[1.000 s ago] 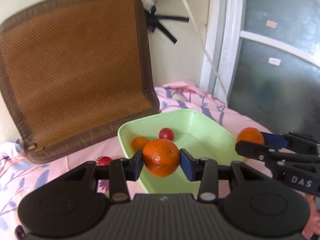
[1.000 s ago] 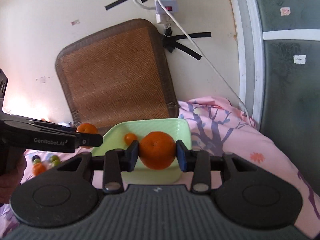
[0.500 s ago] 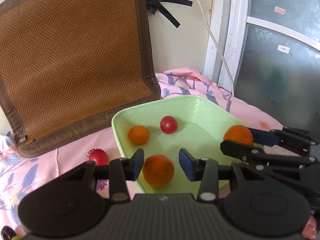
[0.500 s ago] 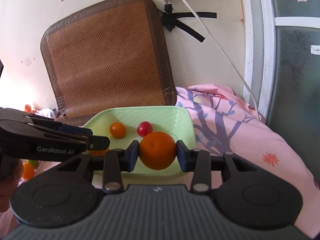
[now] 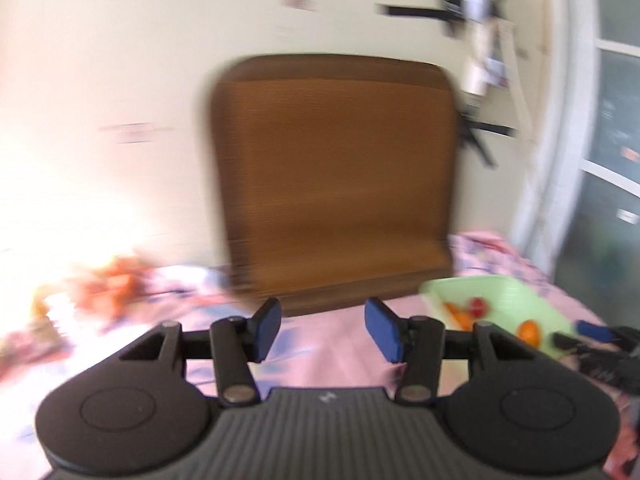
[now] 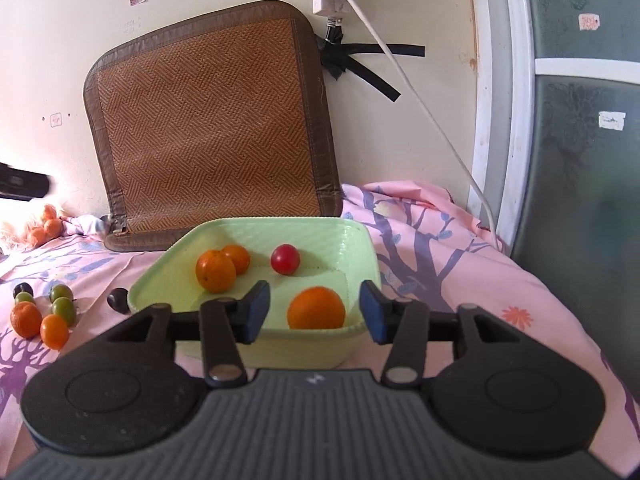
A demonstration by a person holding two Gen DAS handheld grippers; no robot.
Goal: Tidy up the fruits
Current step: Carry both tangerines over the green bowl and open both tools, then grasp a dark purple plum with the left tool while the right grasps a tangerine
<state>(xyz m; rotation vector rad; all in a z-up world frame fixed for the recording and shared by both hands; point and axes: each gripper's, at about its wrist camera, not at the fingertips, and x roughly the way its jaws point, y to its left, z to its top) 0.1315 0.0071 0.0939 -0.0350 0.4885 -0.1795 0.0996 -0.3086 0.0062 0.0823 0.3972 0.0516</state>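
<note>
1. Right gripper [image 6: 314, 312] hovered at the tray's [image 6: 360, 236] near rim, jaws wide apart, empty.
2. Between them lay an orange [image 6: 316, 307] in the tray, alongside two oranges [image 6: 215, 270] and a tomato [image 6: 285, 259].
3. Left gripper [image 5: 322, 330]: jaws spread wide, empty, over pink cloth [image 5: 320, 356]; view blurred.

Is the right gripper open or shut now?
Open: the right gripper holds nothing, and an orange rests between its spread jaws in the green basin.

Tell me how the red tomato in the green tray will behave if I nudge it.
The red tomato is round and smooth, so it will probably roll. The green tray wall should stop it. Its glossy skin may slip between gripper pads and likely bruises under pressure.
</note>
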